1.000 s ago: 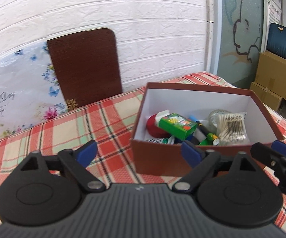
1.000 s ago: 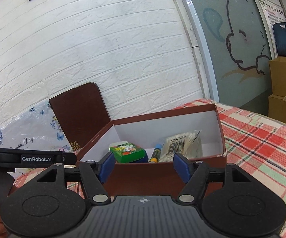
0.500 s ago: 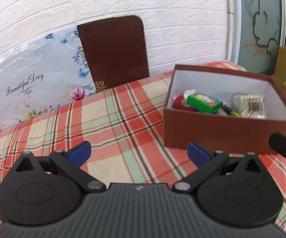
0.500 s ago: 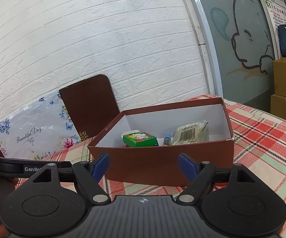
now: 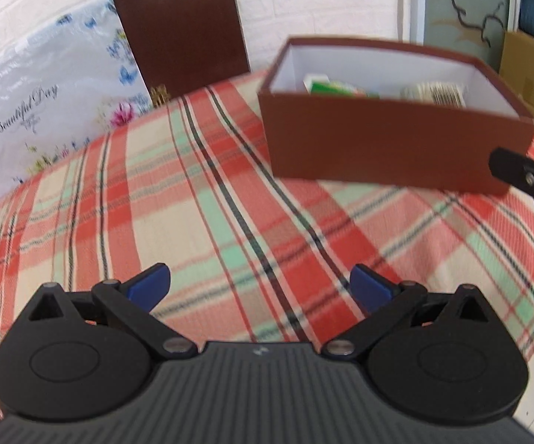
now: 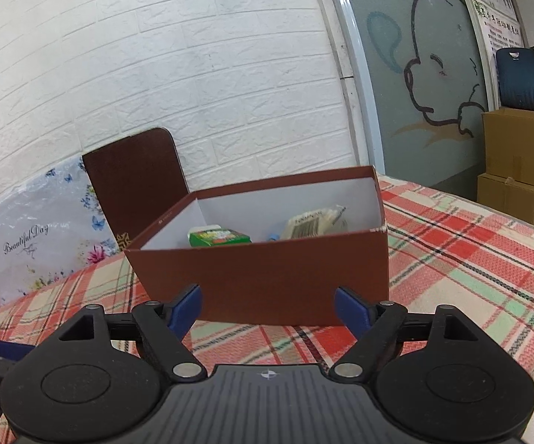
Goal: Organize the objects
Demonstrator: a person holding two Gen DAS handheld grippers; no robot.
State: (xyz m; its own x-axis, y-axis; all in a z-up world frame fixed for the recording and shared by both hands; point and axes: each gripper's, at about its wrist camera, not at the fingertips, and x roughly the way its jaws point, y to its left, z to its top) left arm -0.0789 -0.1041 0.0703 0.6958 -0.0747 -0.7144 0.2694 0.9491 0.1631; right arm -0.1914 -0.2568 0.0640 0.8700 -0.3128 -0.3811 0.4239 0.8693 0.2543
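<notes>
A brown box (image 5: 389, 148) with a white inside stands on the plaid tablecloth (image 5: 211, 203); it also shows in the right wrist view (image 6: 267, 273). Inside lie a green packet (image 6: 217, 237) and a bag of cotton swabs (image 6: 311, 222), also seen in the left wrist view as the green packet (image 5: 331, 87) and the swab bag (image 5: 437, 92). My left gripper (image 5: 259, 288) is open and empty, low over the cloth, left of the box. My right gripper (image 6: 268, 305) is open and empty, just before the box's near wall.
A brown chair back (image 6: 137, 181) and a floral panel (image 6: 26, 244) stand against the white brick wall behind the table. Cardboard boxes (image 6: 518, 162) and a blue chair (image 6: 522, 77) stand at the right. The right gripper's arm tip (image 5: 526, 177) shows at the left wrist view's right edge.
Both grippers have drawn back from the box and lowered; the box looks farther off and its contents are more hidden behind its near wall. Both grippers stay open.
</notes>
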